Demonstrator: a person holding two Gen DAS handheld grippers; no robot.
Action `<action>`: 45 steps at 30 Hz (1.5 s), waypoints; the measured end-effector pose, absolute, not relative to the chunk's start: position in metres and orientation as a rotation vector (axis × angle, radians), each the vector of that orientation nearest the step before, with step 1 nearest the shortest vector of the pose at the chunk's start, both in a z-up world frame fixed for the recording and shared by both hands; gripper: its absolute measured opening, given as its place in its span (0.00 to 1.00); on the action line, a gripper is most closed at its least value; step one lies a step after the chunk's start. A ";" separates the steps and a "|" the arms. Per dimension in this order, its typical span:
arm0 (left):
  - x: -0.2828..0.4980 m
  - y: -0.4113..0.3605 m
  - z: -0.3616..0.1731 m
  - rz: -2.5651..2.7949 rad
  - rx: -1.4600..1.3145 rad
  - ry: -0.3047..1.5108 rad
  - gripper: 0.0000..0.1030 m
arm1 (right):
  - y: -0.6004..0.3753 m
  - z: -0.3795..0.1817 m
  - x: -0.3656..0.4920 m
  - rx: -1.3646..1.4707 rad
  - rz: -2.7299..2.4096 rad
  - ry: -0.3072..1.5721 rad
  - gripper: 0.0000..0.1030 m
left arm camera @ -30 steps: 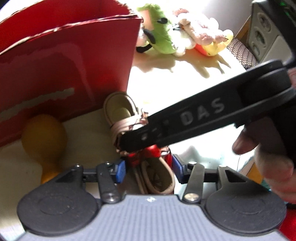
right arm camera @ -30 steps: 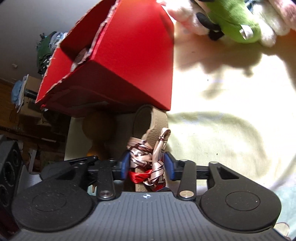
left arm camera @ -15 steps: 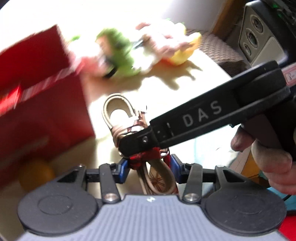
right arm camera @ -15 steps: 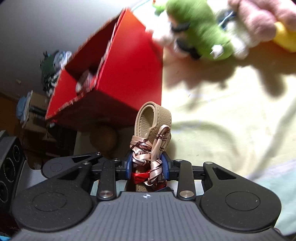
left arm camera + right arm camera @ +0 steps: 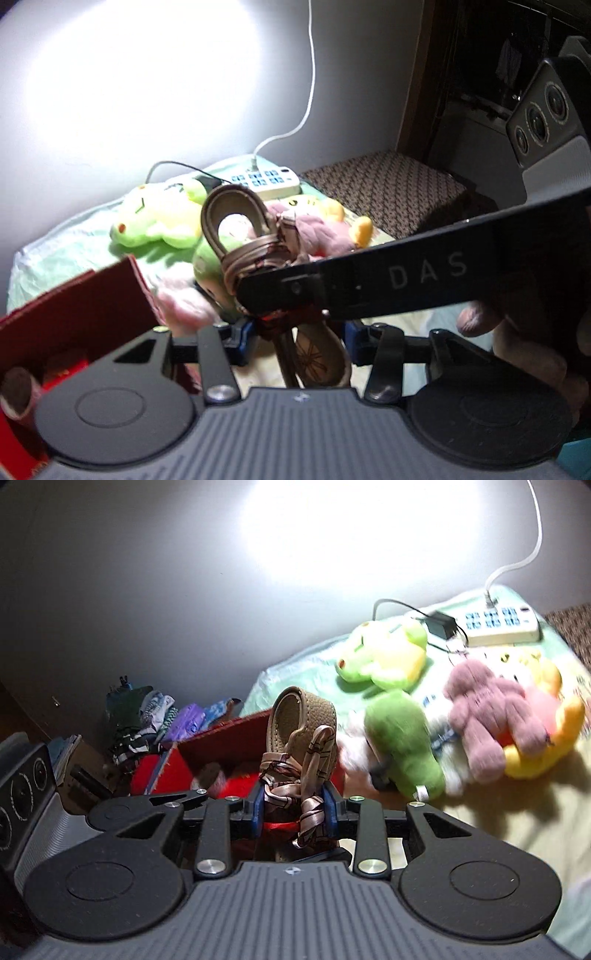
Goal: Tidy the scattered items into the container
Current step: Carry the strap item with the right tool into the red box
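Observation:
A beige sandal (image 5: pixel 236 221) with a patterned scarf tied round its strap hangs in the air, held from both sides. My left gripper (image 5: pixel 299 341) is shut on its sole end, where a red ribbon shows. My right gripper (image 5: pixel 294 810) is shut on the scarf-wrapped strap (image 5: pixel 295 794); its black finger (image 5: pixel 369 284) crosses the left wrist view. The red cardboard box (image 5: pixel 74 314) lies below and to the left, open-topped (image 5: pixel 229 738), with red and brown items inside. A hand (image 5: pixel 517 332) grips the right tool.
Plush toys lie on the pale bed cover: a green frog (image 5: pixel 384 653), another green one (image 5: pixel 402 746), a pink one (image 5: pixel 491 723), a yellow one (image 5: pixel 535 753). A white power strip (image 5: pixel 498 624) with cables sits by the wall. Clothes (image 5: pixel 147 712) are piled left.
Both grippers rose with the sandal, lifting it off the bed. The red box dropped low in both views and the wall came into sight. The right jaws closed in on the strap.

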State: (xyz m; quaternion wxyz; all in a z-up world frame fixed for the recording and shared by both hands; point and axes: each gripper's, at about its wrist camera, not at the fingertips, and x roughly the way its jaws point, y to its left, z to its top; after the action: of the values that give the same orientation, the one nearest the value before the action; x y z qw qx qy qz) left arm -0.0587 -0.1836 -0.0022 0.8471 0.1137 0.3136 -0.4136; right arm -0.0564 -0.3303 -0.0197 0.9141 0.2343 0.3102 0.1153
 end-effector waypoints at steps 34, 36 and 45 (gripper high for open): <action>0.117 -0.095 -0.113 -0.690 0.155 1.227 0.44 | -0.193 -0.107 0.130 0.257 0.201 1.137 0.28; 0.119 -0.095 -0.115 -0.671 0.166 1.245 0.44 | -0.191 -0.111 0.133 0.265 0.191 1.157 0.28; 0.135 -0.090 -0.131 -0.663 0.120 1.383 0.37 | -0.186 -0.126 0.146 0.279 0.164 1.237 0.35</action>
State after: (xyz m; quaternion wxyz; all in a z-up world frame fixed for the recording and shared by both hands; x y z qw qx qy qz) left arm 0.1354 -0.0902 -0.1311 0.7184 0.0540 0.6254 -0.2997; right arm 0.1461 -0.1857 -0.1264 0.8026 0.1300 0.5772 0.0763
